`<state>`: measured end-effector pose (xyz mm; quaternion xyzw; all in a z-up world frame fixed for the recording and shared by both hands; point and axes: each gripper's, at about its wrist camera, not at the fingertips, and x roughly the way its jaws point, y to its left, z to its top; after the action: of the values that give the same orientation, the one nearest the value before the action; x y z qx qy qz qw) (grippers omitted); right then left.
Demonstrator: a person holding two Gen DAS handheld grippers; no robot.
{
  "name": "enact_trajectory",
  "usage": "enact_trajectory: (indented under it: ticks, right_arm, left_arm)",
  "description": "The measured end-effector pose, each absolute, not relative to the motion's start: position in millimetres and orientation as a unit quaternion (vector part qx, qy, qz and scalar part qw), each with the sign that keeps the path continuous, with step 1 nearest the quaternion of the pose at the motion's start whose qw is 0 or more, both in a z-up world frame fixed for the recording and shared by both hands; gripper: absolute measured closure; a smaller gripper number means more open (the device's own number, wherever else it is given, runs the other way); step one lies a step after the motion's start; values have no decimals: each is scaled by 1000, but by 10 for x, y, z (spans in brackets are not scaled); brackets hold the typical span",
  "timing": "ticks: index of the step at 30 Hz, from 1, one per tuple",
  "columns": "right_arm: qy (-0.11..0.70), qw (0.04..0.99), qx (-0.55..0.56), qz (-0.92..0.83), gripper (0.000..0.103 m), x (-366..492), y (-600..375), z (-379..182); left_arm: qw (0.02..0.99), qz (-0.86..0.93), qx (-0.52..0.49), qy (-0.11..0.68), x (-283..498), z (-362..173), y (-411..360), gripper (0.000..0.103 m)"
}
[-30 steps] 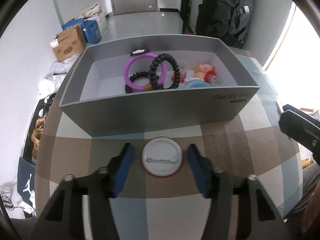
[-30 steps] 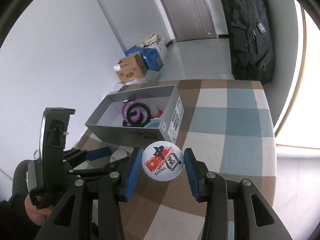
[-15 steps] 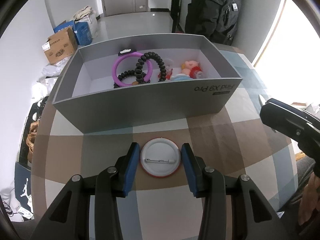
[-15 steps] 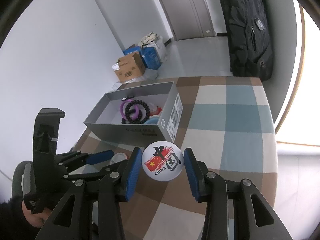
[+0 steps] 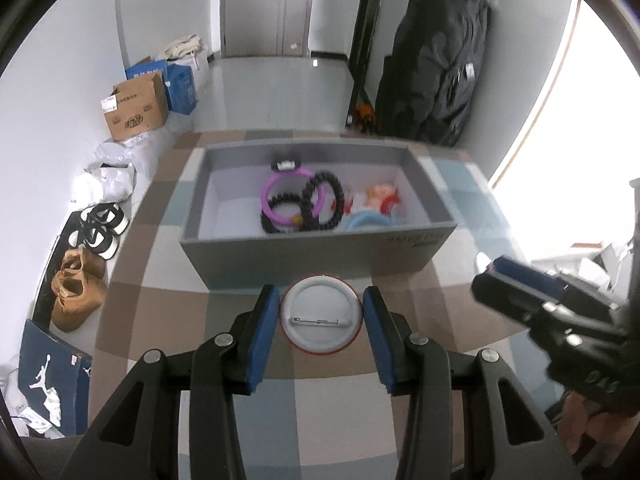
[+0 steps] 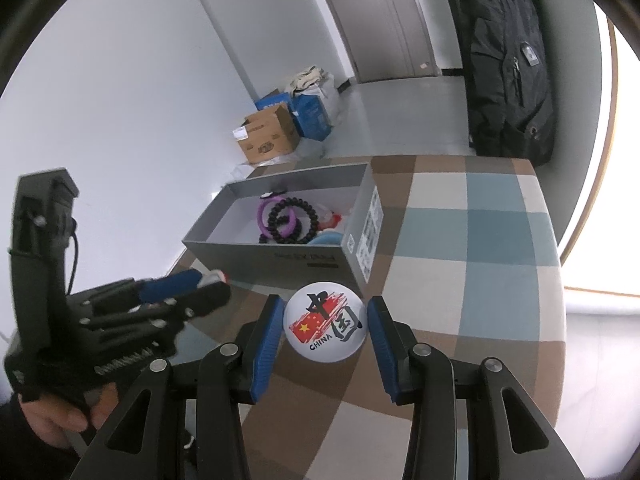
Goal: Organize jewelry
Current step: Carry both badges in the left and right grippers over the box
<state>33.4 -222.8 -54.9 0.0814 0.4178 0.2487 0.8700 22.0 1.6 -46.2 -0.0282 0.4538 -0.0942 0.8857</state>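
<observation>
- Blue-padded, the left hand-held gripper (image 5: 321, 322) is clamped on a pin badge (image 5: 321, 316) by its rim, at lower centre of the left view, just in front of the grey box (image 5: 316, 254); a thin rim grip could let it slip or pivot.
- The badge shows its white back, pin bar running left to right.
- The right hand-held gripper (image 6: 325, 326) is clamped on a flag badge (image 6: 325, 321), face up, "CHINA" lettering tilted; it could clip the box wall.

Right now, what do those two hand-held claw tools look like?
Both the left gripper and the right gripper are matte black plastic linkages with silver pivot screws and two blue ribbed pads. A tall black block and a thin black cable sit behind the left one.
</observation>
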Motion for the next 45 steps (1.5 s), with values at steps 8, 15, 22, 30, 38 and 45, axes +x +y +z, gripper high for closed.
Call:
enact_trajectory:
  ticks: [8,15,22,30,38,45]
  right_arm:
    - [398,875,99,256,61,433,-2176,-329]
    - [382,880,98,264,61,614,-2076,-122]
    - [377,879,94,276,61,860,-1990,-32]
    - [374,877,87,289,61,1148,-1905,-52]
    - [398,862,118,291,61,1365,-1931,-284]
    - [411,849,135,303,61,1496,-1948,-374]
  left_arm:
    - [899,-106,-51,421,360,-242,120,65]
    - [899,-118,-80,415,530,-79,203,65]
    - [896,-120,-95,417,731,-51,234,65]
    - [888,-128,-118,425,967,-171,263,65]
    - [874,-148,-130,444,1120,-293,264,65]
    - [868,-167,-109,454,1232,-377,174,65]
